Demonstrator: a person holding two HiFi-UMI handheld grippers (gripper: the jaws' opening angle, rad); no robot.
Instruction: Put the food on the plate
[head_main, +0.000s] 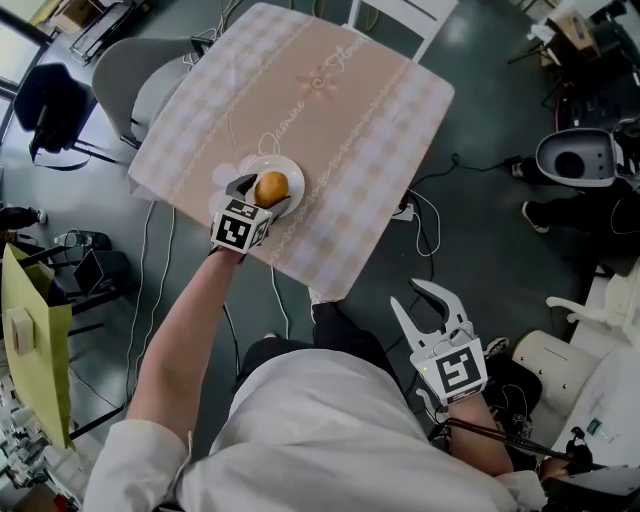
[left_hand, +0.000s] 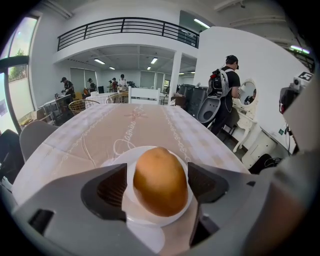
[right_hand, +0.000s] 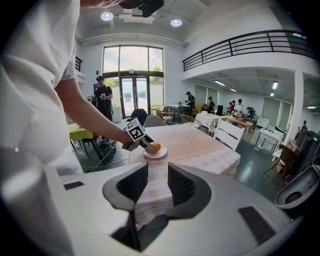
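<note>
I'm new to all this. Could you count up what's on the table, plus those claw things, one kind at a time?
plate, white: 1
food, orange-brown, lying on the plate: 1
tablecloth, checked: 1
claws: 2 (left claw open around the food, right claw open and empty, off the table)
Total: 5

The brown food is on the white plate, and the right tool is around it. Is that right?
Not quite. The brown food is on the white plate, but the left tool is around it; the head view shows that.
</note>
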